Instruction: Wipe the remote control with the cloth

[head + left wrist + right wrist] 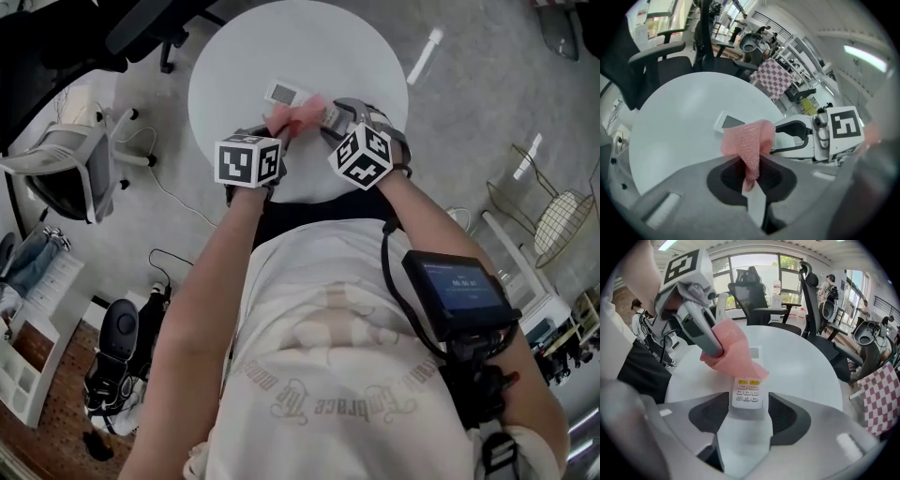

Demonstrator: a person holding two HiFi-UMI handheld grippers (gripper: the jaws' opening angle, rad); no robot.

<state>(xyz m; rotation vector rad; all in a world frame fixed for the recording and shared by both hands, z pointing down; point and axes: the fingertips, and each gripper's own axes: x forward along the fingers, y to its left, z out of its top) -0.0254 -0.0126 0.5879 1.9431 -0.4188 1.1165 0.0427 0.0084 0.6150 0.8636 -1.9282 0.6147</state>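
Note:
A white remote control point(286, 94) lies on the round white table point(234, 56), screen end pointing away from me. My left gripper point(751, 176) is shut on a pink cloth point(747, 140), which drapes over the middle of the remote point(727, 123). In the right gripper view the cloth point(731, 350) hides the remote's upper half, and the keypad end point(747, 392) lies between my right gripper's point(747, 408) jaws. Those jaws stand wide, and their pads look just clear of the remote's sides. The two grippers sit close together, with the left gripper point(712, 350) to the left of the right gripper point(336, 114).
Black office chairs point(754, 291) stand around the table's far side. A white chair point(70, 169) and cables point(169, 197) are on the floor to the left, and a wire stool point(562, 216) to the right. My torso presses against the table's near edge.

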